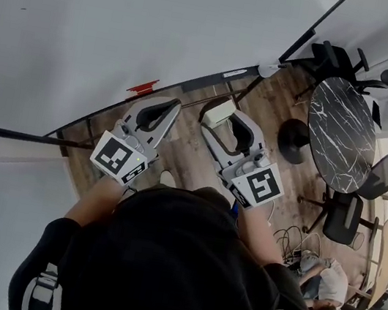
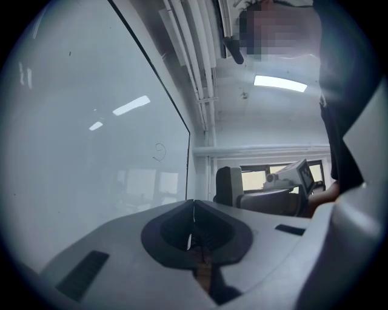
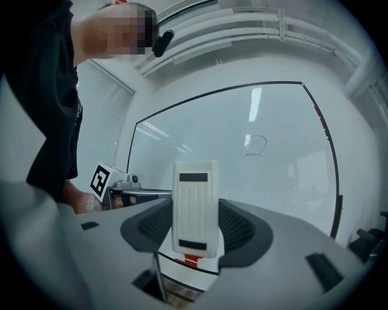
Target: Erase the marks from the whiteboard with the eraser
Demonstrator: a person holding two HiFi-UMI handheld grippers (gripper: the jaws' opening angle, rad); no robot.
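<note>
The right gripper (image 3: 195, 225) has its jaws clamped on the white eraser (image 3: 195, 206), whose long axis runs 12 to 6 in the right gripper view. From the eraser's top, the one small scribble (image 3: 257, 145) lies at about 1 o'clock, higher up the whiteboard (image 3: 200, 130) and well apart. The left gripper (image 2: 194, 209) has its jaws pressed together on nothing, with the scribble at 11 o'clock. The right one looks better placed to wipe. Only the head view shows both grippers low by the board's bottom edge.
</note>
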